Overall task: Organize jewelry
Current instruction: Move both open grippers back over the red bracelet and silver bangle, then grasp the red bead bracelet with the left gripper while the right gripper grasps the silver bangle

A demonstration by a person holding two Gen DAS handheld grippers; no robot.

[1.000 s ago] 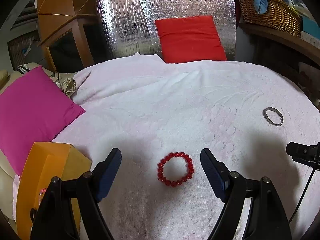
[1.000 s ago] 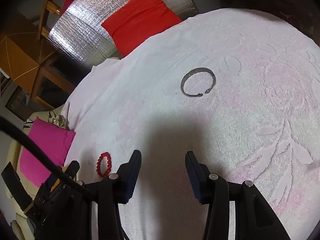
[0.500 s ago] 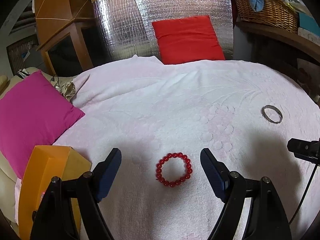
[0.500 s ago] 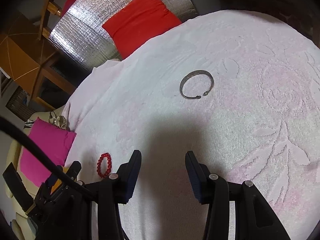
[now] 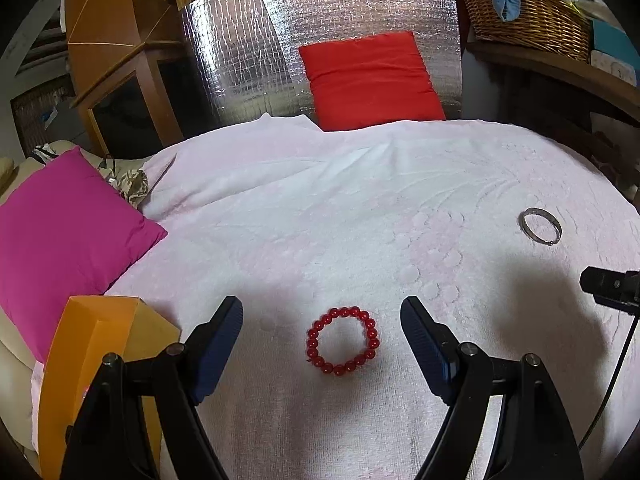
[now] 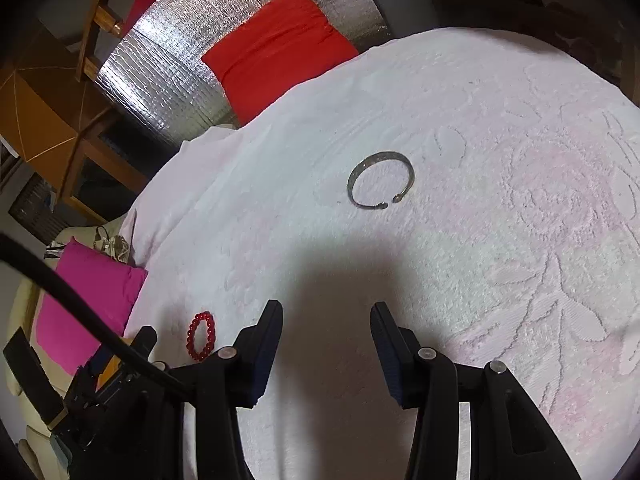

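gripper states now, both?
Left gripper: open, empty, red bracelet lies between its fingers.
Right gripper: open, empty, short of the silver bangle.

We see a pale pink textured blanket [image 5: 320,208] spread across the surface. A magenta cushion [image 5: 68,220] lies at its left edge, and a red cushion [image 5: 372,80] leans against a silver quilted foil panel [image 5: 320,36] behind. A wicker basket [image 5: 528,20] sits on a wooden shelf [image 5: 560,68] at upper right, holding blue cloth.
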